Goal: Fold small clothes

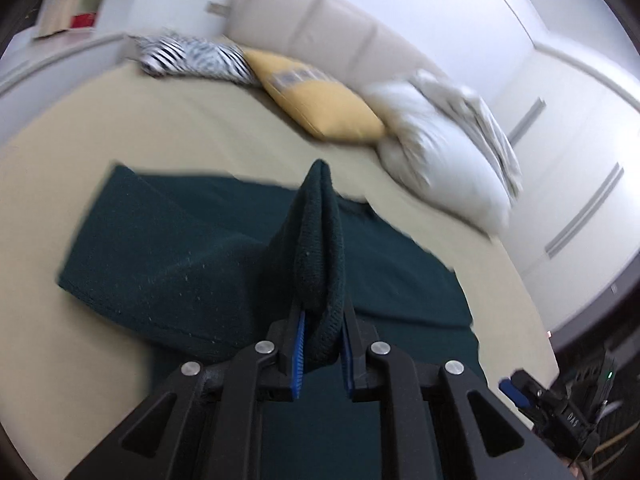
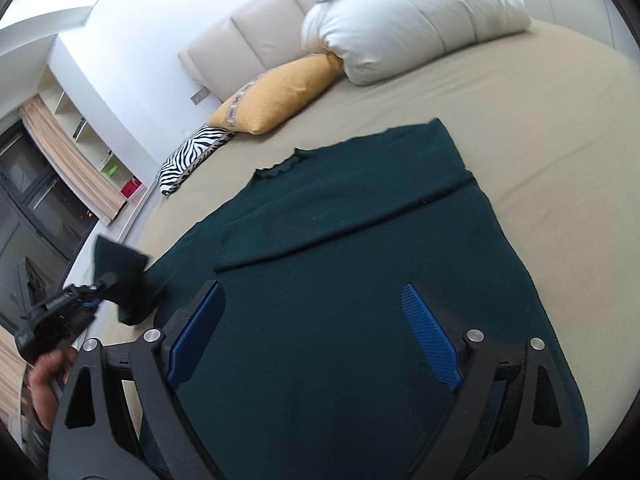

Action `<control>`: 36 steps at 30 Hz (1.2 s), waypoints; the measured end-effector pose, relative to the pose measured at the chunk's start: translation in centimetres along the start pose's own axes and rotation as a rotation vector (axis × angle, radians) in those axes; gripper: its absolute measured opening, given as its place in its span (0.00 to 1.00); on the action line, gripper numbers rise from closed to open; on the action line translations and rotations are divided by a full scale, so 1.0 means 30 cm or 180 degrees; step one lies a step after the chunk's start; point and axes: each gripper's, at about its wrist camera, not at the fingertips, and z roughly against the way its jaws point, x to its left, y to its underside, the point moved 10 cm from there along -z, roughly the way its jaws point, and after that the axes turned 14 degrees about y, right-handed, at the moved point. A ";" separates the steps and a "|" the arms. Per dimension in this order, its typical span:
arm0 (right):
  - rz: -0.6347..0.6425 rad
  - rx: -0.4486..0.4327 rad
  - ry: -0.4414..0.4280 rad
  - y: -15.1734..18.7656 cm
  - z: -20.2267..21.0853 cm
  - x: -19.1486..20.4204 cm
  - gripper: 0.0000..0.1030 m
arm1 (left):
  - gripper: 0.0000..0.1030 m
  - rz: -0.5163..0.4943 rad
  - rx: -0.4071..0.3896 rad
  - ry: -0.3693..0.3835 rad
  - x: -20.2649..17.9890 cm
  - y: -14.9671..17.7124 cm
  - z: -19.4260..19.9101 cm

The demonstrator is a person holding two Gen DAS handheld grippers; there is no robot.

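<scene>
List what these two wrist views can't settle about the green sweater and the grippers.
- Left wrist view: motion blur smears the pillows; the left gripper hides the dark green sweater beneath it.
- Right wrist view: the sweater's near hem is covered by the right gripper and cut off by the bottom edge.
- Right wrist view: the sleeve end bunches over the left gripper's tips, so the pinch is hidden there.

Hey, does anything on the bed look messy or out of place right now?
Nothing looks damaged or spilled. The dark green sweater lies on the bed, one sleeve folded across it. The left gripper pinches up its other sleeve.
</scene>
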 end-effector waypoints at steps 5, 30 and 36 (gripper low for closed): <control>-0.0055 0.0259 -0.0046 0.029 -0.065 -0.046 0.87 | 0.21 -0.0027 0.0591 0.0071 -0.040 0.223 -0.245; 0.1150 0.0788 -0.0156 0.099 -0.345 0.497 0.06 | 0.55 0.0480 -0.0254 -0.0143 0.341 0.002 0.221; 0.1563 0.0044 -0.0173 -0.180 -0.149 0.557 0.06 | 0.64 0.0388 -0.0398 -0.0247 0.351 -0.115 0.204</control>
